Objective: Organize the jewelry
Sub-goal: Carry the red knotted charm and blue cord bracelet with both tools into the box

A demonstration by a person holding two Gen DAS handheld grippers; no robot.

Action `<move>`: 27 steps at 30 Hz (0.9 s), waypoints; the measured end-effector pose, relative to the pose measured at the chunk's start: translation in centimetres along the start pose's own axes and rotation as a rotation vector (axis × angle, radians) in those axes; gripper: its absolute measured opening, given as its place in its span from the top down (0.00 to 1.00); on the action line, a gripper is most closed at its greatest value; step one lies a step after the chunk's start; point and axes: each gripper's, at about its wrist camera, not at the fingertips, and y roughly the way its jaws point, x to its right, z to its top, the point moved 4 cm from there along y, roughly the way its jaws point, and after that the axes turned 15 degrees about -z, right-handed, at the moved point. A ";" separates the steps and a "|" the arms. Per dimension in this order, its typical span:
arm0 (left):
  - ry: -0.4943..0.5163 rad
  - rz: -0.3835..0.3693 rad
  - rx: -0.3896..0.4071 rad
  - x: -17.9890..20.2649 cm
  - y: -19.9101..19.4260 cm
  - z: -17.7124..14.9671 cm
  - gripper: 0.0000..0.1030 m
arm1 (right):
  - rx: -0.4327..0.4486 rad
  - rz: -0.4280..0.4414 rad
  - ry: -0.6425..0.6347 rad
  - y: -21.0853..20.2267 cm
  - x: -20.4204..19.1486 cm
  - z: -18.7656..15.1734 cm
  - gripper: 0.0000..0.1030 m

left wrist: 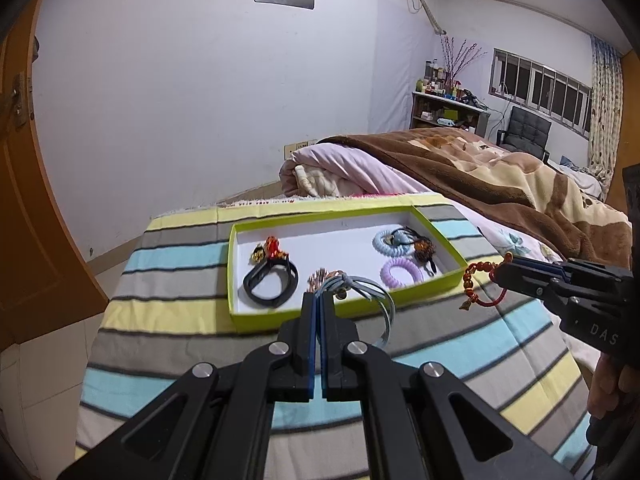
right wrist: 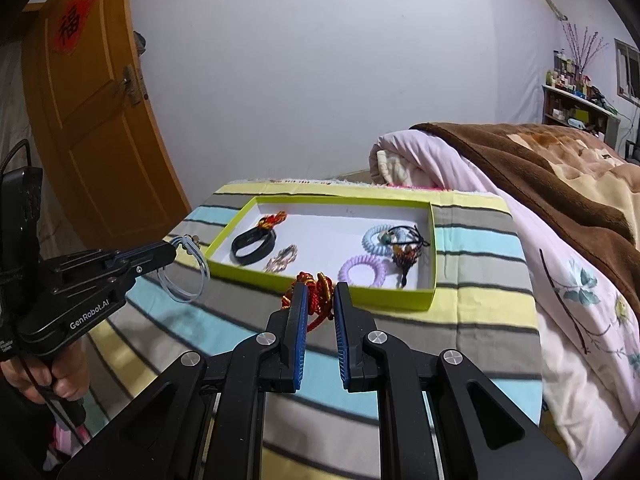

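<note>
My left gripper (left wrist: 319, 295) is shut on a pale blue cord bracelet (left wrist: 385, 312), whose loops hang off to the right of the tips, above the near rim of the lime-green tray (left wrist: 240, 316). In the right wrist view, my right gripper (right wrist: 320, 294) is shut on a red bead bracelet (right wrist: 317, 298) just in front of the tray (right wrist: 434, 240). Inside lie a black band (right wrist: 254, 242), a red-gold charm (right wrist: 272, 220), a rose-gold chain (right wrist: 282, 259), a blue coil tie (right wrist: 378, 240), a purple coil tie (right wrist: 362, 270) and a dark amber pendant (right wrist: 406, 254).
The tray rests on a striped cloth (right wrist: 480, 300) over the bed's corner. A pink quilt (right wrist: 560, 280) and a brown blanket (right wrist: 560, 168) pile up to the right. An orange door (right wrist: 92, 120) stands on the left, with floor below the cloth's left edge.
</note>
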 end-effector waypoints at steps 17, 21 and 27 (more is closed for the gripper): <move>-0.008 0.001 -0.030 -3.6 8.1 3.9 0.99 | -0.035 -0.010 -0.014 8.6 0.6 4.0 0.87; -0.021 0.008 -0.057 -4.7 10.2 3.8 0.99 | -0.064 0.002 0.003 11.2 0.7 4.4 0.87; -0.030 0.009 -0.085 -5.7 12.5 3.7 0.99 | -0.103 -0.001 0.015 14.5 0.9 4.5 0.87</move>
